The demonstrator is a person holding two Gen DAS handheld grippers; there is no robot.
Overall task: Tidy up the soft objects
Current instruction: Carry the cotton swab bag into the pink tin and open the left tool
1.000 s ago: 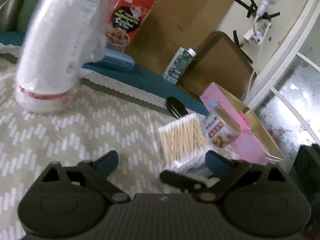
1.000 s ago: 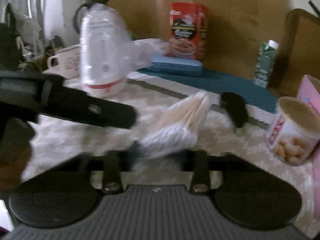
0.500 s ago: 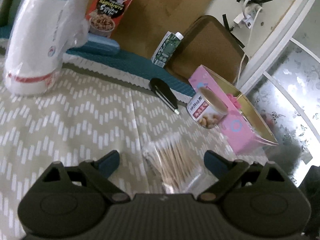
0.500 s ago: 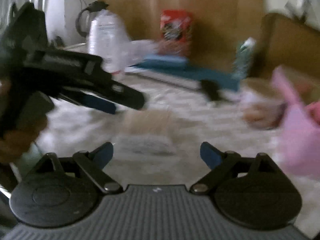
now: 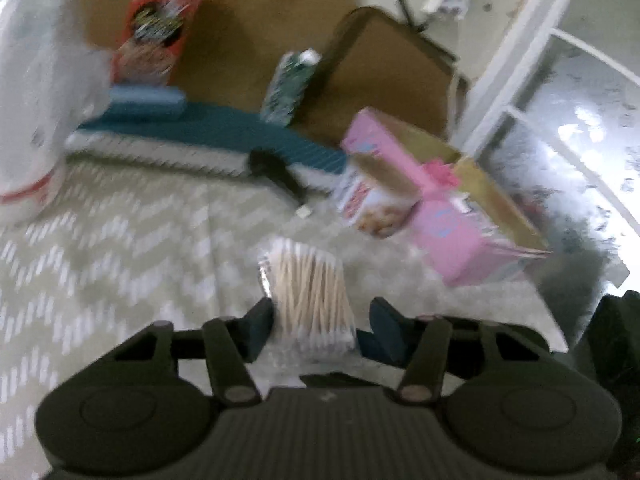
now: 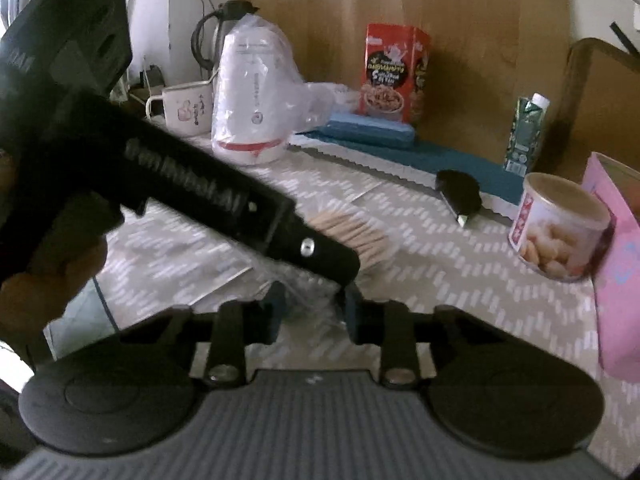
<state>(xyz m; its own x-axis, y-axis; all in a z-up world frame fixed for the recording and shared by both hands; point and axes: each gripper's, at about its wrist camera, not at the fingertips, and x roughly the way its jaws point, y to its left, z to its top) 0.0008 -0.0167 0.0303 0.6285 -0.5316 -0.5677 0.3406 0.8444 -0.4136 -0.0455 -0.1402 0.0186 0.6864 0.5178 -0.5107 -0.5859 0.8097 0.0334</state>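
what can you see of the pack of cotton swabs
The pack of cotton swabs is a clear plastic bag of pale wooden sticks with white tips, lying side by side. The left claw has just closed its blue pads on the near end, and the right claw, also just closed, pinches the crinkled plastic. Its far end points toward the pink box, over the chevron tablecloth.

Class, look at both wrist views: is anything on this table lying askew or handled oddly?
Yes: both grippers, left and right, have just closed on one cotton swab pack together. Nothing looks spilled.
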